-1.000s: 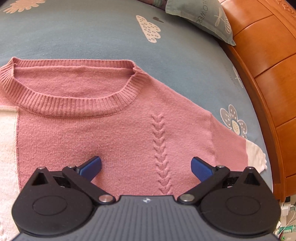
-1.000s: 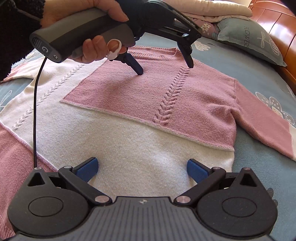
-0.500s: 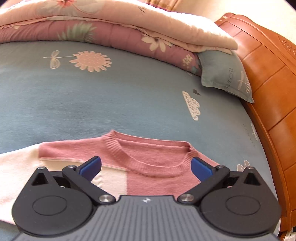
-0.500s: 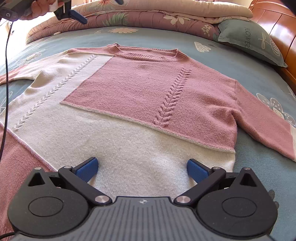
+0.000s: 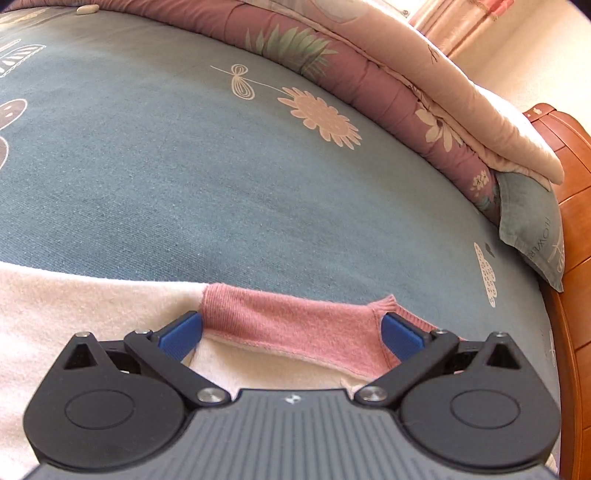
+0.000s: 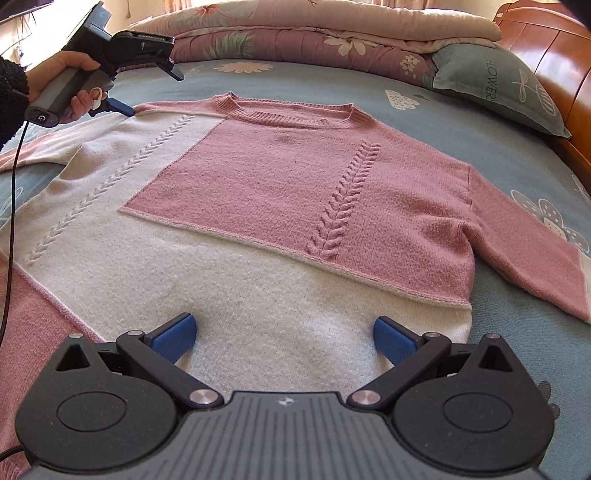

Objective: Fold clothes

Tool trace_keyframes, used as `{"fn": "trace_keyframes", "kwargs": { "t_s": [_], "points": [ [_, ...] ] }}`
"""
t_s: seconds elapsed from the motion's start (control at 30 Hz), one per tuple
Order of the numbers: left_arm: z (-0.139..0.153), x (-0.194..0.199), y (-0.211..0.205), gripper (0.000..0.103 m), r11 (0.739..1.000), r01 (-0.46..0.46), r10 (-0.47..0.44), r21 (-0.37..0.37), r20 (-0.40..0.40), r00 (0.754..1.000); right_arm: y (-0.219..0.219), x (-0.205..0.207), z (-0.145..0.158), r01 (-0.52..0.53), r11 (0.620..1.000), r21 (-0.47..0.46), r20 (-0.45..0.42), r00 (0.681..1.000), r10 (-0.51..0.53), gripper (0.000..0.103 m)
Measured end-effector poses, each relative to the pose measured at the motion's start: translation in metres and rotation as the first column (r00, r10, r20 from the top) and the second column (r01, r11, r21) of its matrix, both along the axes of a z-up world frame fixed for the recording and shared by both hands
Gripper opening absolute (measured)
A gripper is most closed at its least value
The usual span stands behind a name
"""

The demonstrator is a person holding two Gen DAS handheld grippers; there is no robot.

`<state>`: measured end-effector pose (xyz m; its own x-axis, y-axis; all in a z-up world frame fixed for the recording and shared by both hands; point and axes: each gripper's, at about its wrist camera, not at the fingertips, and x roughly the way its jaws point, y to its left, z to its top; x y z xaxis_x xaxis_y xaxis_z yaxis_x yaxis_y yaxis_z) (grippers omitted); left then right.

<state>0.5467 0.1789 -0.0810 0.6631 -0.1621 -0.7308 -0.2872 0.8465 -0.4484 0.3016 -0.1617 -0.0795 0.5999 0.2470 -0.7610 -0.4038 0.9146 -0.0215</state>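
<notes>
The pink-and-cream knitted sweater [image 6: 280,206] lies flat on the blue flowered bedspread [image 6: 461,122], neck toward the headboard edge. The left gripper [image 5: 291,328], spread, straddles its shoulder strip; the right gripper [image 6: 284,336], spread, hovers over the hem.

This is a bedroom in a home, shown by a made bed whose blue-grey sheet [image 6: 461,125], printed with pale flowers and clouds, fills most of both views. At the far edge of the bed lies a rolled floral quilt [image 6: 295,40] in dusty pink and cream, and beside it, to the right, a grey-green pillow [image 6: 495,85] lettered "FLOWERS" leans against a polished orange-brown wooden headboard [image 6: 554,48]. Far right in the left wrist view, a cream wall [image 5: 535,55] and a strip of pinkish curtain [image 5: 469,18] show behind the bedding.
</notes>
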Motion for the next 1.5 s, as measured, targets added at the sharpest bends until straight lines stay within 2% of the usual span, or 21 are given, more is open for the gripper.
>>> {"fn": "trace_keyframes", "kwargs": {
  "t_s": [0.2,0.27,0.33,0.43,0.53,0.63,0.7,0.8,0.9,1.07,1.23,1.27,1.33,1.43,1.5],
  "points": [
    [-0.002,0.007,0.018,0.102,0.999,-0.007,0.008,-0.051,0.004,1.0,0.0,0.0,-0.002,0.0,1.0,0.013,0.027,1.0,0.0,0.103],
    [0.01,0.0,0.023,0.102,0.999,0.011,-0.011,-0.037,0.002,1.0,0.0,0.0,-0.002,0.0,1.0,0.015,0.032,0.999,-0.001,0.103],
    [0.02,-0.013,0.031,0.102,0.999,0.024,-0.024,-0.041,0.007,1.0,0.0,0.0,-0.003,0.001,1.0,0.016,0.035,0.999,-0.001,0.103],
    [0.022,-0.032,0.043,0.102,0.997,0.051,-0.053,-0.064,-0.035,0.998,0.0,0.0,-0.003,0.002,1.0,0.017,0.037,0.999,-0.002,0.103],
    [0.015,-0.055,0.052,0.102,0.997,0.055,-0.059,-0.046,-0.078,0.995,0.0,-0.001,-0.003,0.004,1.0,0.016,0.038,0.999,-0.004,0.103],
    [0.001,-0.085,0.063,0.102,0.995,0.033,-0.043,-0.093,-0.104,0.994,0.001,-0.001,-0.004,0.005,1.0,0.017,0.039,0.999,-0.006,0.103],
    [0.0,-0.101,0.068,0.102,0.993,0.042,-0.052,-0.11,-0.093,0.994,0.001,-0.001,-0.004,0.006,1.0,0.017,0.039,0.999,-0.007,0.103],
    [0.01,-0.111,0.072,0.102,0.995,0.038,-0.047,-0.088,-0.113,0.992,0.0,-0.002,-0.004,0.007,1.0,0.016,0.041,0.999,-0.008,0.103],
    [0.02,-0.11,0.079,0.102,0.998,0.023,-0.028,-0.059,-0.083,0.996,0.0,-0.002,-0.004,0.008,1.0,0.017,0.041,0.999,-0.009,0.103],
    [0.001,-0.117,0.085,0.102,0.998,-0.026,0.018,-0.062,-0.128,0.992,0.001,-0.002,-0.004,0.009,1.0,0.015,0.042,0.999,-0.009,0.103],
    [0.016,-0.127,0.072,0.102,0.999,-0.029,0.023,-0.042,-0.132,0.991,0.002,-0.003,-0.004,0.01,1.0,0.01,0.042,0.999,-0.011,0.103],
    [0.022,-0.128,0.065,0.102,0.999,-0.011,0.006,-0.04,-0.128,0.992,0.002,-0.003,-0.004,0.011,1.0,0.01,0.041,0.999,-0.012,0.103],
    [0.033,-0.127,0.035,0.102,0.993,0.101,-0.106,-0.062,-0.076,0.991,0.002,-0.003,-0.004,0.012,1.0,0.01,0.041,0.999,-0.012,0.103],
    [0.037,-0.121,-0.01,0.102,0.969,0.23,-0.234,-0.089,-0.029,0.972,0.002,-0.003,-0.004,0.013,1.0,0.009,0.042,0.999,-0.013,0.103],
    [0.026,-0.117,-0.028,0.102,0.965,0.251,-0.256,-0.08,-0.052,0.965,0.002,-0.003,-0.004,0.012,1.0,0.008,0.041,0.999,-0.013,0.103]
  ]
}}
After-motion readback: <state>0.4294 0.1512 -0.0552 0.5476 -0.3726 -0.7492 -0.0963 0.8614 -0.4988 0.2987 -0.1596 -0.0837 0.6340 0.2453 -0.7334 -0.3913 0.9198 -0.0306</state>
